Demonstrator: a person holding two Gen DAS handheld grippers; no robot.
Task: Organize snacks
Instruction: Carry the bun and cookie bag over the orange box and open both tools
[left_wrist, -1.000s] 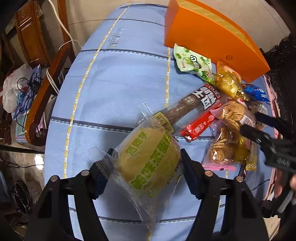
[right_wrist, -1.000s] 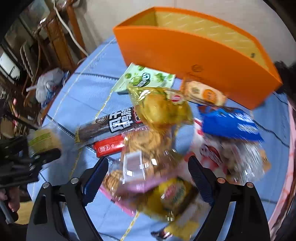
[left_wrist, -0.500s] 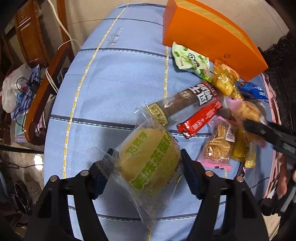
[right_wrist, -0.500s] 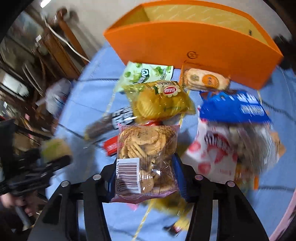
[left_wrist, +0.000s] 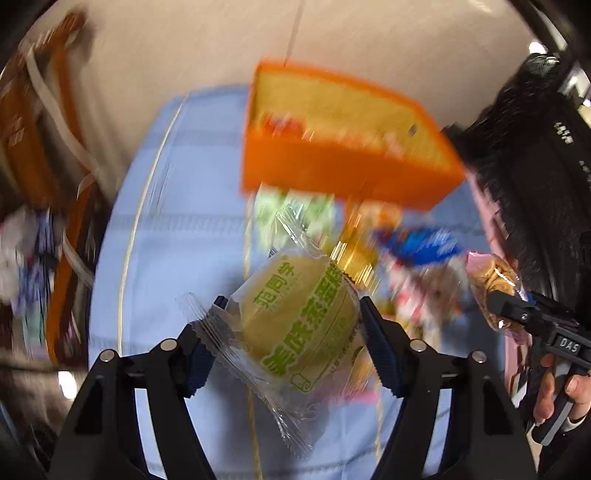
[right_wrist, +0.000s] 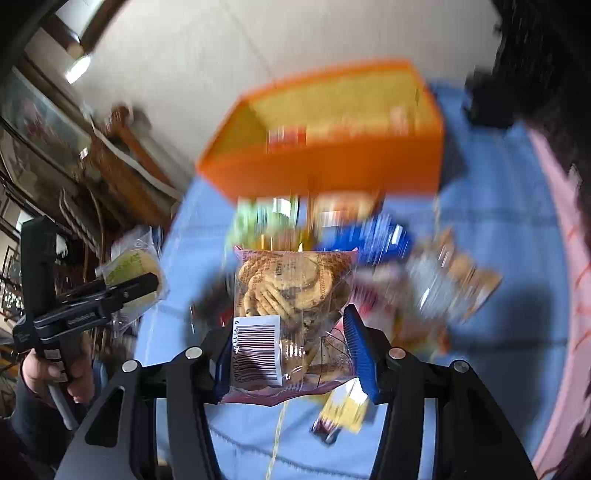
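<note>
The left gripper (left_wrist: 291, 325) has its jaws spread about as wide as the cake packet (left_wrist: 295, 325) they clamp, one jaw pressing on each side of the round yellow cake inside the clear wrapper. The packet's long axis runs on a slant, its far crimped end aimed up toward the orange box (left_wrist: 343, 173) and its near end hanging down and to the right below the jaws; the green print on it tilts the same way. The right gripper (right_wrist: 291, 354) has its jaws closer together, pinching the lower half of a clear cookie bag (right_wrist: 295, 295) that stands upright, long axis pointing straight at the orange box (right_wrist: 325, 170), with the barcode label at the near left corner and the pink top seam farthest away. Both packets are held above the blue striped cloth of the counter (left_wrist: 192, 206), nearer the cameras than the box. The box sits at the far end of the counter with its open top showing a yellow lining and some blurred red and white items inside. Between the box and the held packets lies a blurred heap of loose snacks (right_wrist: 369, 236), green, gold, and blue wrappers among them. In the left view the right gripper (left_wrist: 517, 314) shows to the right of the box, a hand (left_wrist: 561, 391) around its handle.
</note>
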